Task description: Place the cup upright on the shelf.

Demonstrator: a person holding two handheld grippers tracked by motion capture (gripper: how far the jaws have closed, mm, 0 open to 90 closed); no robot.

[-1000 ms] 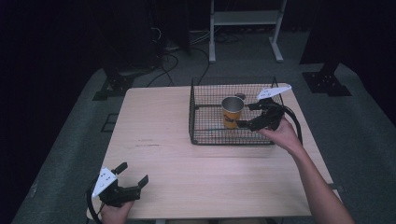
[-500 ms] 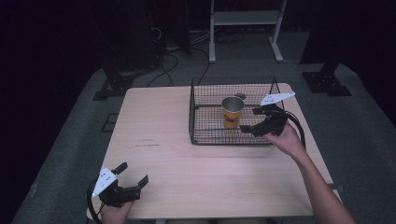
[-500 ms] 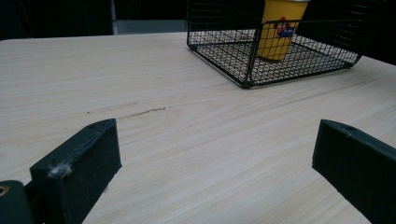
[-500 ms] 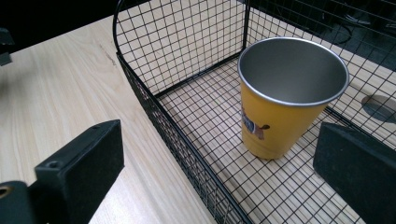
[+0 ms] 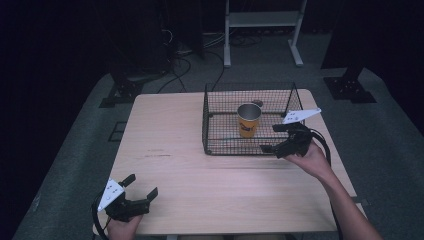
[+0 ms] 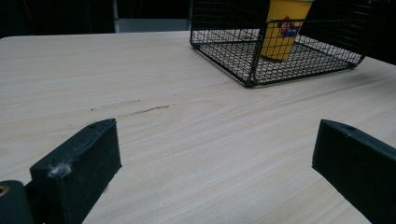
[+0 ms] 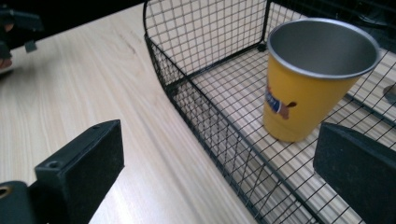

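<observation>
Cup: a yellow cup [image 5: 248, 120] with a metal inside stood upright in the wire basket [image 5: 215, 131], apart from the mesh walls; in the right gripper view it [image 7: 312, 81] showed a small printed figure on its side.
Basket: black wire, set on the far right part of the table [image 5: 165, 130]; a small dark thing lay behind the cup, too small to tell.
Right tongs: the right tongs [image 5: 275, 138] were at the basket's near right corner, jaws wide apart and holding nothing; in their own view one jaw stood over the bare table outside the mesh and the other over the basket floor, the cup ahead between them and touched by neither.
Left tongs: the left tongs [image 5: 140, 186] sat at the table's near left corner, well apart from the basket, jaws spread wide and empty over bare wood.
Table: pale wood with a faint dark scuff [image 6: 140, 111] ahead of the left tongs.
</observation>
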